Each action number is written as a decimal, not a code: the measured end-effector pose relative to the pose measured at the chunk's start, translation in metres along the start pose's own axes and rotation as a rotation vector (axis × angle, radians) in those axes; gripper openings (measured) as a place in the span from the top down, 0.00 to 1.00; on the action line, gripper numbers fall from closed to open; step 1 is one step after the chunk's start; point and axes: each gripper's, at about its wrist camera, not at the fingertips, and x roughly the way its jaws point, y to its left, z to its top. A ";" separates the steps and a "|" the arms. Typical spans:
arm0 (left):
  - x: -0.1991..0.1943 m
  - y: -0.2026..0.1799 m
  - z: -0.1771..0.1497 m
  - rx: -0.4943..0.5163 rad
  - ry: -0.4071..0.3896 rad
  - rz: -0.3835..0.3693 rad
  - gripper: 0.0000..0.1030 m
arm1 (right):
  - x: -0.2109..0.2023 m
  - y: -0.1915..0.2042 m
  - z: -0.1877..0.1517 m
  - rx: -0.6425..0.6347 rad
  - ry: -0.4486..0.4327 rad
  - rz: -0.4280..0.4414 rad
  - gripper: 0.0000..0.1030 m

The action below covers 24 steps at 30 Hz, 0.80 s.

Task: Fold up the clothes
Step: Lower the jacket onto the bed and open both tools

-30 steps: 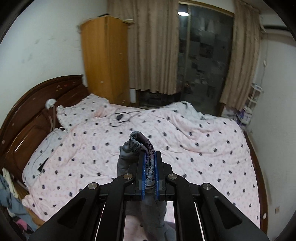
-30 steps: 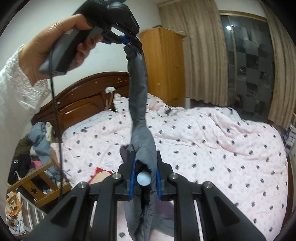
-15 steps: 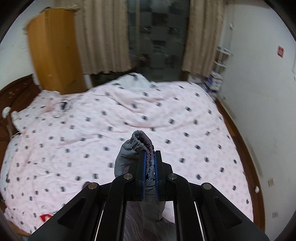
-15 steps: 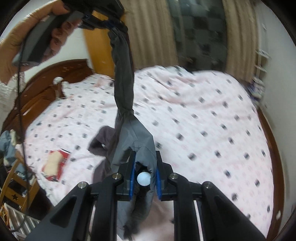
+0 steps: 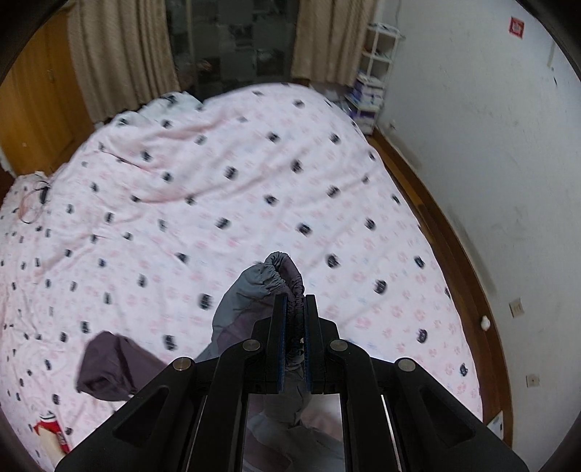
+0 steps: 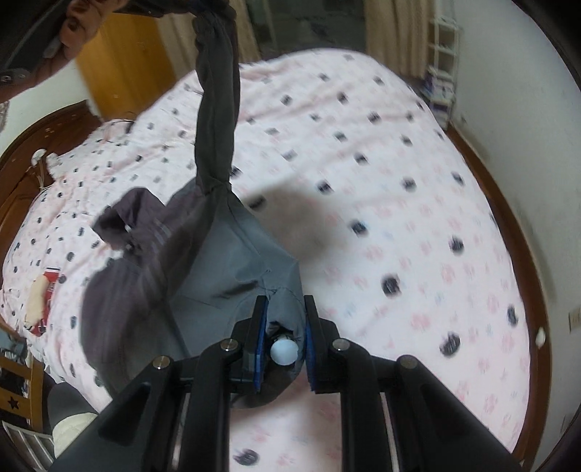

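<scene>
Both grippers have dropped toward the bed [image 5: 254, 188] since a second ago. Left wrist view: the left gripper [image 5: 295, 312] has its jaws clamped on the grey garment's [image 5: 254, 290] elastic cuff. Right wrist view: the right gripper [image 6: 285, 316] has its jaws closed on bunched grey fabric — the garment stretches up to the left hand [image 6: 83, 25], its dark hood just above the bedspread.

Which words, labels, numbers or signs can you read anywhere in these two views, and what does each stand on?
None can be read.
Red sticker high on the white wall: marks too small to read.
Red-and-white packet on the bedspread: print blurred.
Boxes on the white shelf by the curtain: labels too small.
Grey garment: no print visible.
</scene>
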 end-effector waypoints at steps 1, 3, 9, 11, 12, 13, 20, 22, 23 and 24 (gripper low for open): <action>0.008 -0.010 -0.003 0.002 0.013 -0.009 0.94 | 0.005 -0.011 -0.007 0.014 0.012 -0.010 0.83; 0.025 -0.026 -0.006 0.008 0.035 -0.024 0.94 | 0.011 -0.024 -0.017 0.034 0.025 -0.023 0.83; 0.061 -0.075 -0.022 0.036 0.074 -0.049 0.94 | 0.024 -0.069 -0.044 0.107 0.059 -0.057 0.83; 0.069 -0.088 -0.027 0.043 0.086 -0.059 0.94 | 0.026 -0.079 -0.052 0.123 0.070 -0.070 0.83; 0.072 -0.094 -0.029 0.047 0.090 -0.065 0.93 | 0.027 -0.084 -0.056 0.131 0.075 -0.077 0.83; 0.076 -0.101 -0.031 0.051 0.094 -0.071 0.93 | 0.028 -0.089 -0.060 0.138 0.079 -0.083 0.83; 0.089 -0.130 -0.048 0.082 0.121 -0.086 0.67 | 0.040 -0.109 -0.085 0.169 0.124 -0.118 0.82; 0.088 -0.130 -0.053 0.090 0.119 -0.080 0.59 | 0.044 -0.109 -0.090 0.160 0.134 -0.134 0.82; 0.087 -0.130 -0.055 0.093 0.117 -0.077 0.58 | 0.046 -0.108 -0.092 0.156 0.139 -0.141 0.81; 0.085 -0.128 -0.057 0.090 0.112 -0.078 0.57 | 0.048 -0.108 -0.095 0.152 0.144 -0.149 0.80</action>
